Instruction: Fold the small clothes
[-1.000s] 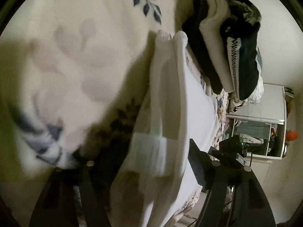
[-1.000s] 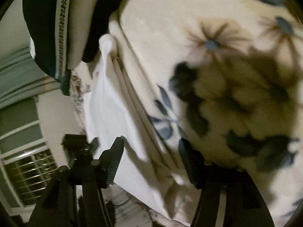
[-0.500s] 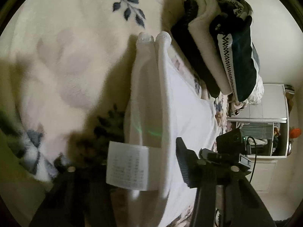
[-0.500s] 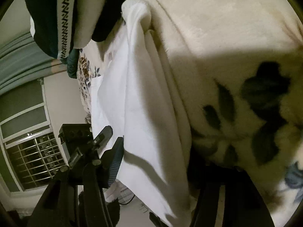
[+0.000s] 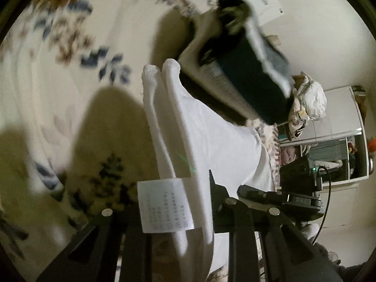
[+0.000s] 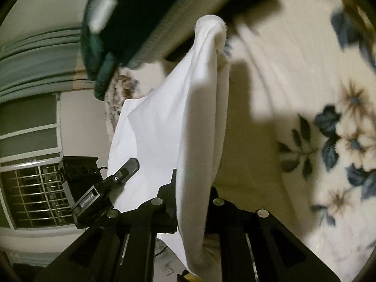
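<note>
A small white garment (image 5: 211, 138) hangs stretched between my two grippers above a cream floral blanket (image 5: 58, 75). My left gripper (image 5: 174, 202) is shut on one edge of it, where a white care label (image 5: 164, 205) hangs. My right gripper (image 6: 191, 188) is shut on the other edge of the garment (image 6: 164, 129). The far end of the cloth bunches into a rounded fold (image 6: 211, 28). Each gripper shows in the other's view, the right one in the left wrist view (image 5: 282, 199) and the left one in the right wrist view (image 6: 105, 188).
A stack of folded dark and white clothes (image 5: 246, 70) lies on the blanket just past the garment, and shows in the right wrist view (image 6: 141, 11). A white cabinet with a mirror (image 5: 333, 136) stands at right. A barred window (image 6: 30, 195) and grey curtains (image 6: 35, 58) are at left.
Both grippers have closed on the white garment and lifted it off the blanket. The cloth now hangs taut between them, farther from the bed surface.
</note>
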{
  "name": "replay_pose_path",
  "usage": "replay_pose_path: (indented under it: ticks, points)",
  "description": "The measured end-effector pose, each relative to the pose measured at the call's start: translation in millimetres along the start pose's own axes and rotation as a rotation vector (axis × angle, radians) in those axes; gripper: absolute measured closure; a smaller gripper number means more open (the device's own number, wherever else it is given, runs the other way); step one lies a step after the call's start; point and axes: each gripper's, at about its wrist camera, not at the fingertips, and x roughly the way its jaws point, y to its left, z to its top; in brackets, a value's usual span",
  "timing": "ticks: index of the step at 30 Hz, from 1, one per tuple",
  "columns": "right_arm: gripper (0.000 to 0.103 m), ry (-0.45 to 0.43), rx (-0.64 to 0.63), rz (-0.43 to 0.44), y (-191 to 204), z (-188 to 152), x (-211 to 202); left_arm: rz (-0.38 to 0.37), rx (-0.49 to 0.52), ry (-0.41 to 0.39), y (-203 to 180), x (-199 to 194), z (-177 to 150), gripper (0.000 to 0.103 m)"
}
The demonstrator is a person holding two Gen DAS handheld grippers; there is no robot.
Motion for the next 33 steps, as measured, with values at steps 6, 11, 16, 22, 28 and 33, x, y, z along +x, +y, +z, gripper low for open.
replay_pose_path:
  ticks: [6, 11, 16, 22, 28, 33]
  points:
    - [0.092, -0.072, -0.085, 0.012, 78.3, 18.6, -73.9, 0.041, 0.072, -0.058, -64.4, -38.7, 38.6, 0.083]
    - [0.092, -0.146, -0.163, -0.005, 138.7, 68.6, -132.4, 0.051, 0.11, -0.122, -113.6, -46.6, 89.9, 0.083]
    - [0.092, -0.21, -0.199, -0.027, 172.7, 137.4, -169.3, 0.078, 0.17, -0.176, -144.9, -34.8, 154.2, 0.082]
    - [0.092, -0.231, -0.217, -0.074, 177.5, 215.5, -165.0, 0.151, 0.209, -0.181, -147.0, 16.0, 213.8, 0.074]
    - [0.086, -0.163, -0.192, -0.241, 139.2, 259.7, -134.7, 0.28, 0.193, -0.135, -120.6, 68.0, 232.8, 0.063]
    - [0.031, -0.197, -0.206, -0.421, 142.3, 243.7, -141.6, 0.364, 0.252, -0.176, -135.0, 57.7, 223.8, 0.014]
